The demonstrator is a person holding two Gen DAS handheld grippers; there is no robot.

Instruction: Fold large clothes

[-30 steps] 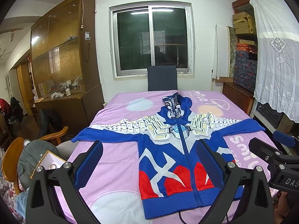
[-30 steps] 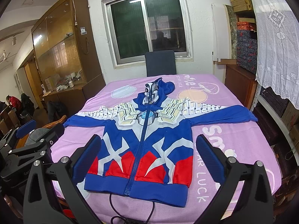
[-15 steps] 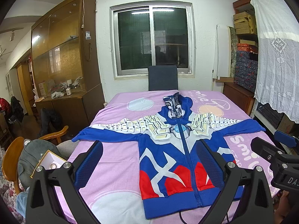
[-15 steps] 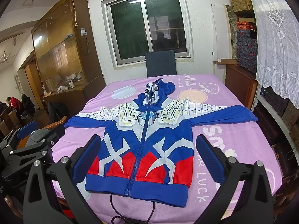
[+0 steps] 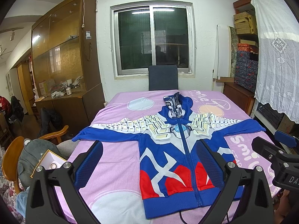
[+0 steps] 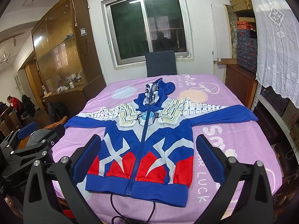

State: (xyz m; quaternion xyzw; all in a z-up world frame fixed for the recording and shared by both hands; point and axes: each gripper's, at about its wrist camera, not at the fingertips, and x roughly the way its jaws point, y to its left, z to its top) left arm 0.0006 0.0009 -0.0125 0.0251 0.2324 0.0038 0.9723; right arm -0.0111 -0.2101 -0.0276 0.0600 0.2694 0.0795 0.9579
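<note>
A blue, red and white zip hoodie lies flat and face up on the pink-sheeted table, sleeves spread to both sides, hood toward the window. It also shows in the right wrist view. My left gripper is open and empty, held above the near edge left of the hoodie's hem. My right gripper is open and empty above the hem. The right gripper shows at the edge of the left wrist view, the left gripper in the right wrist view.
A dark chair stands at the table's far end under the window. A wooden chair with a grey bag is at the left. A glass cabinet lines the left wall, shelves and a lace curtain the right. A black cable lies at the near edge.
Both grippers have shifted very slightly; the view is almost the same. The hoodie has not moved.
</note>
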